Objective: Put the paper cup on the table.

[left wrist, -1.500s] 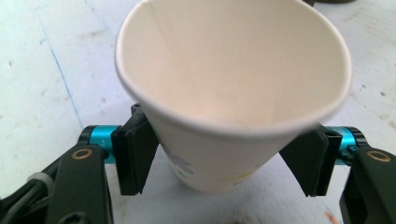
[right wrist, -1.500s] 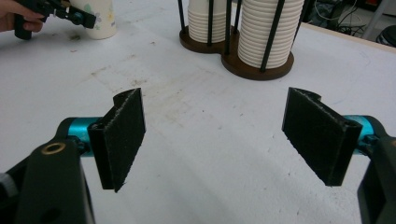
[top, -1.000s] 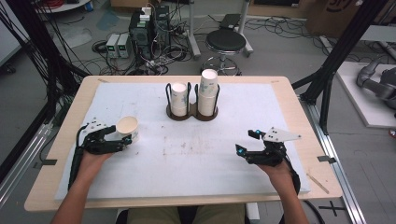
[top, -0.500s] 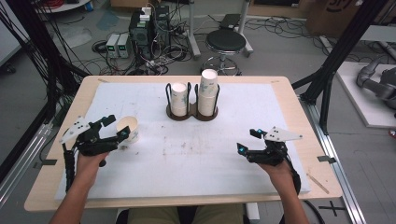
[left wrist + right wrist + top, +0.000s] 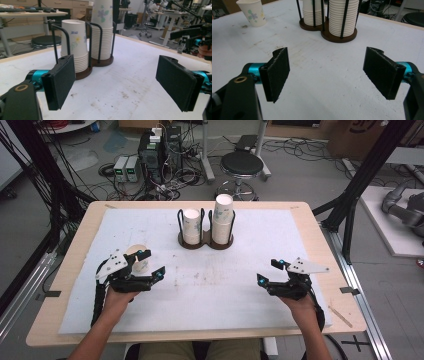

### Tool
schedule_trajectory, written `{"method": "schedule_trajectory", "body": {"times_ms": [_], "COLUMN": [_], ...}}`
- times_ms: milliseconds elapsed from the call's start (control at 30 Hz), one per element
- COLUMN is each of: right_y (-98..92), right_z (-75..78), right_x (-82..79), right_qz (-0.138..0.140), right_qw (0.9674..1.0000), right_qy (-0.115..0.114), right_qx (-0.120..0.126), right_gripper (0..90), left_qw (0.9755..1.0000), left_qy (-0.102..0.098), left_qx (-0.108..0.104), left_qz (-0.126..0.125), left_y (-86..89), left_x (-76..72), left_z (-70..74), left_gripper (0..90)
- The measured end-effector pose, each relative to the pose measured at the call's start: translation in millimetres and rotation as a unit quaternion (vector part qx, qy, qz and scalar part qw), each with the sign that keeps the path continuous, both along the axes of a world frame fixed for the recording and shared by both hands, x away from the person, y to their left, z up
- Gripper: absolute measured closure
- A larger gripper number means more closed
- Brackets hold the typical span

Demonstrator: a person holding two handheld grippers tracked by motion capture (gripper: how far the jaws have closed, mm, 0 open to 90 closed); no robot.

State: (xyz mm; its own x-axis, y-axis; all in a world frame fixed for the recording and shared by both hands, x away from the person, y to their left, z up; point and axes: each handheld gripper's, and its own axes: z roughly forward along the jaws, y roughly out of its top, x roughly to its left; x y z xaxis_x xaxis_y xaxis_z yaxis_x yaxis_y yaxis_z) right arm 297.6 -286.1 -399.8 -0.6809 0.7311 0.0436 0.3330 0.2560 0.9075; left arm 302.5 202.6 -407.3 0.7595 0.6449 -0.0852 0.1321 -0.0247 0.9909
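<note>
A single flowered paper cup stands upright on the white mat at the left. My left gripper is just in front of it and to its right, open, with nothing between its black pads. It points toward the dark cup holder, which carries a short stack of cups and a taller stack. My right gripper hovers over the mat at the right, open and empty, facing the holder.
The white mat covers most of the wooden table. A stool, computer boxes and cables lie on the floor beyond the far edge. A black frame leg stands off the table's right side.
The left gripper drew back to the left from the cup, then swung right and now sits in front of it. The cup stayed put. The right gripper barely moved.
</note>
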Motion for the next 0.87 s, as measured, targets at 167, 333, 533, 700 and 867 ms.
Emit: {"method": "schedule_trajectory", "body": {"times_ms": [167,333,533,700,867], "right_y": [1.1,3.2,3.5,1.6,0.9], "right_z": [2.5,2.7,-0.1,-0.3,-1.0], "right_x": [-4.3,-3.5,-1.7,-2.2,-2.0], "right_qz": [-0.005,-0.004,-0.002,-0.005,-0.005], "right_qw": [1.0000,0.9999,1.0000,1.0000,1.0000], "right_qy": [-0.007,-0.010,-0.005,-0.003,-0.003], "right_qx": [0.000,0.000,-0.003,-0.002,-0.003], "right_gripper": [22.0,22.0,22.1,22.0,22.0], "left_qw": [1.0000,1.0000,0.9999,0.9999,0.9997], "left_qy": [0.001,0.000,0.003,0.002,-0.001], "left_qx": [0.002,0.002,0.003,0.003,-0.007], "left_qz": [-0.004,0.002,0.010,0.014,0.021], "left_y": [-0.4,2.1,5.2,6.9,11.2], "left_x": [-2.1,-2.5,-0.6,1.1,1.4], "left_z": [-2.3,-2.2,-3.8,-3.9,-2.1], "left_gripper": [16.4,16.7,16.9,17.1,17.1]}}
